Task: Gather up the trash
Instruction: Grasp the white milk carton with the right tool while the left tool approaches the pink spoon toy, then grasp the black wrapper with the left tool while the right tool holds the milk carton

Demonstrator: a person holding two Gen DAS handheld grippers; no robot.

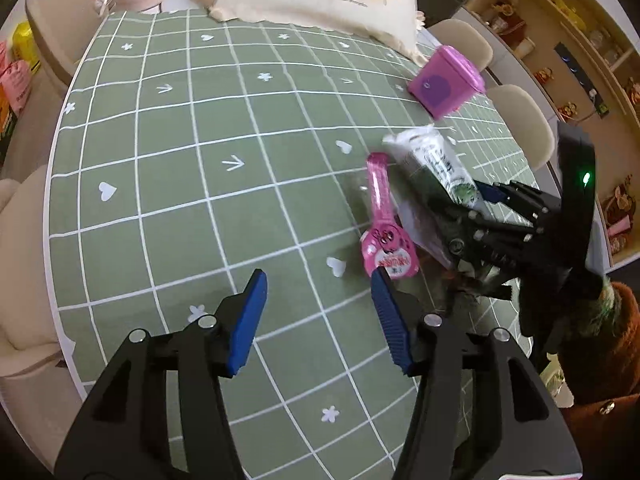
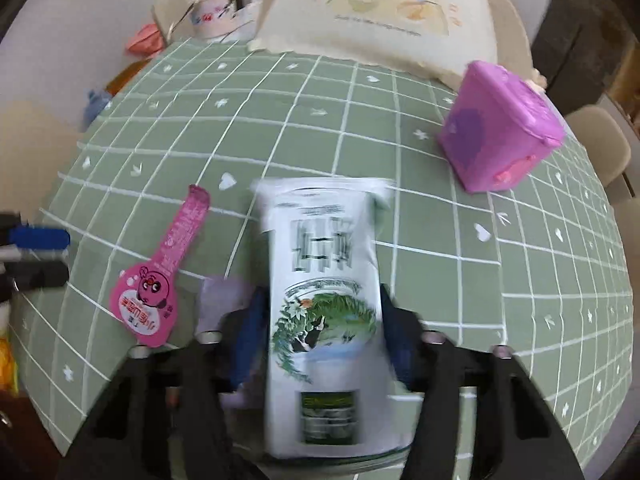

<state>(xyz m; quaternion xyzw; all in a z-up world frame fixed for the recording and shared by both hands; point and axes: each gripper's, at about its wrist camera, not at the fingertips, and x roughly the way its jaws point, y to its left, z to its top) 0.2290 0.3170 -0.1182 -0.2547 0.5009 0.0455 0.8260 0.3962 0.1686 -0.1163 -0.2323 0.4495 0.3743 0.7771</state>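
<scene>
Gripping a white plastic pouch (image 2: 324, 300) printed with dark lettering and a green leafy picture, the right tongs (image 2: 324, 332) have a blue pad pressed on each side of it, and the pouch sticks out ahead of them above the bench (image 2: 520, 280), which is covered in a sage-green cloth with a white grid, hearts and flowers. In the left wrist view the same pouch (image 1: 432, 164) appears at the right, clamped in the black right tongs (image 1: 460, 208). The left tongs (image 1: 316, 316) hover over bare cloth with their blue pads (image 1: 248, 320) standing apart and nothing between them. A pink paddle-shaped candy wrapper (image 2: 160, 276) with a cartoon face lies flat on the cloth, just left of the held pouch and near the left tongs' right pad. A pale flat piece of packaging (image 2: 224, 300) lies on the cloth beneath the right tongs, partly hidden. Farther back to the right, a small purple plastic bin (image 2: 496, 136) with a pink lid sits tilted on the bench. A cream cushion (image 2: 384, 12) with a cartoon print rests at the far edge.
</scene>
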